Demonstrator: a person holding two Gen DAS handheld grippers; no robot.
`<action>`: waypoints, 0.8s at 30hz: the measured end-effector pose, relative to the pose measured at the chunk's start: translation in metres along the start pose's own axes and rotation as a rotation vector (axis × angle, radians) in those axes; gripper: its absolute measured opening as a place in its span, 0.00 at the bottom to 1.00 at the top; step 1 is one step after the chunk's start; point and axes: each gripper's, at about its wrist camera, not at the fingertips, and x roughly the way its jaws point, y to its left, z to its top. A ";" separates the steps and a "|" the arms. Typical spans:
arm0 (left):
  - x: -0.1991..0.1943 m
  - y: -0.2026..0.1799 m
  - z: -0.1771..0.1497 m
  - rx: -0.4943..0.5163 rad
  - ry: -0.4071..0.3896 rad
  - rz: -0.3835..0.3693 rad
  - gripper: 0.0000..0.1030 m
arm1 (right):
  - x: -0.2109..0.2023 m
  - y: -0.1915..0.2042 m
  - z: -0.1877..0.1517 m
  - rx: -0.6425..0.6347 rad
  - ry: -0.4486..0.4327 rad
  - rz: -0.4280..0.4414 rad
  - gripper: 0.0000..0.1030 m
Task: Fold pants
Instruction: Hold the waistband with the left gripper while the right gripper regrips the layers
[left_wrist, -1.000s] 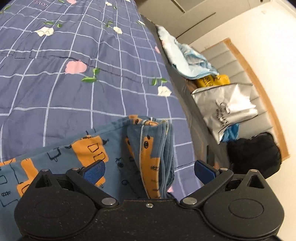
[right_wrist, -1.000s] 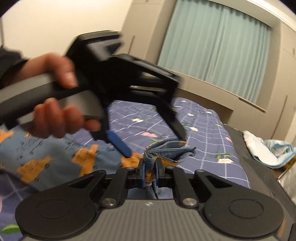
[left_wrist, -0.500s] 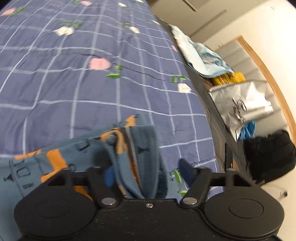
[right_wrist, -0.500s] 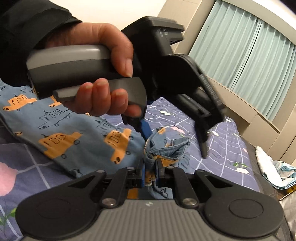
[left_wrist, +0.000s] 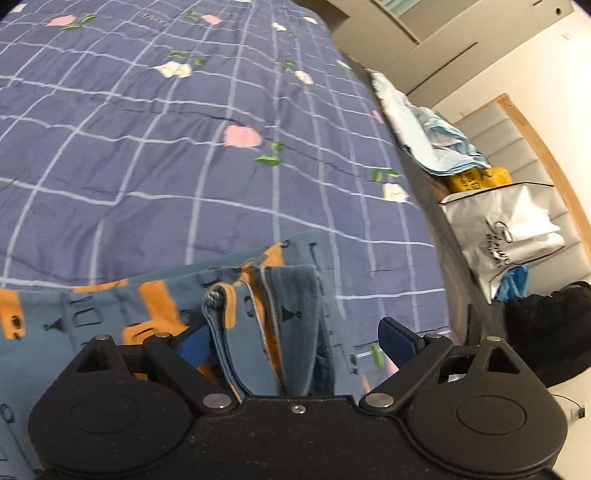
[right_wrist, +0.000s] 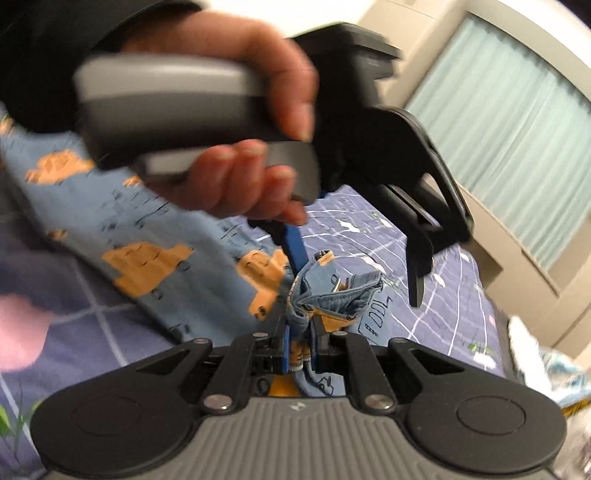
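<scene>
Blue pants (left_wrist: 258, 332) printed with orange cars, bunched hem pinched in the right claw (right_wrist: 299, 347); left claw (left_wrist: 291, 336) opening around it, pads apart from the cloth.

1. The pants (left_wrist: 155, 306) are blue cotton printed with orange cars and lie spread flat.
2. Their bunched, folded end (right_wrist: 332, 291) stands raised and upright, showing stitched seams and layered edges.

Black sleeve (right_wrist: 55, 55), black tool (left_wrist: 291, 343), blue pads (left_wrist: 397, 338)
</scene>
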 end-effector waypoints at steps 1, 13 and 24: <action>0.000 0.005 -0.001 -0.009 0.000 0.005 0.89 | 0.001 0.002 -0.001 -0.009 0.000 0.005 0.12; -0.004 0.031 -0.009 -0.100 -0.004 -0.061 0.80 | 0.004 -0.001 -0.002 0.004 -0.006 0.032 0.34; -0.006 0.038 -0.011 -0.123 -0.007 -0.087 0.78 | 0.001 -0.008 0.002 0.053 0.001 0.029 0.45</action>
